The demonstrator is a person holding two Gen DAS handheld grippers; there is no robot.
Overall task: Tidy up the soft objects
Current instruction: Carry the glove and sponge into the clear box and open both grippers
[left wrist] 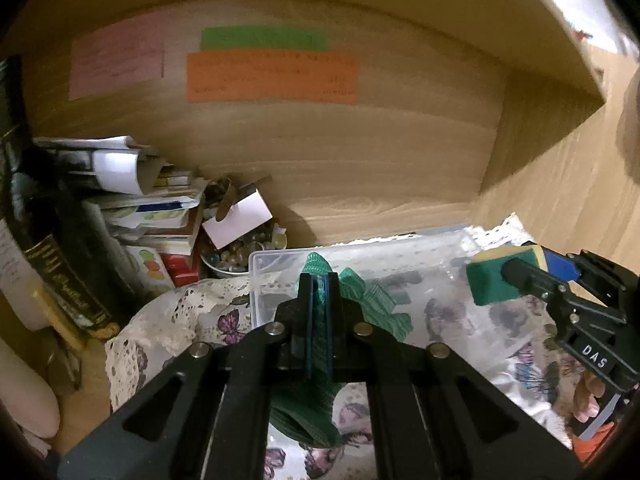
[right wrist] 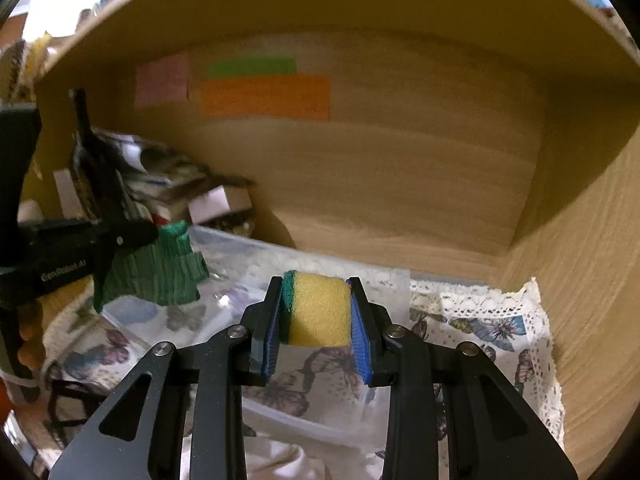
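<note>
"das" is read on the right gripper (left wrist: 516, 276), "genrobot.ai" on the left gripper (right wrist: 148, 232). a green cloth (left wrist: 360, 292) is pinched over the clear bin (left wrist: 280, 258); a sponge (right wrist: 318, 310) is squeezed crosswise between right fingers (right wrist: 360, 336).

Your green knit cloth (left wrist: 352, 296) hangs bunched, pinched, over clear plastic bin (left wrist: 280, 258); your yellow-green sponge (right wrist: 316, 308) squeezed, held above bin.

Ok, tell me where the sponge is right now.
The sponge is squeezed in the right gripper, held above the clear plastic box, to the right of the green cloth in the left gripper.
</note>
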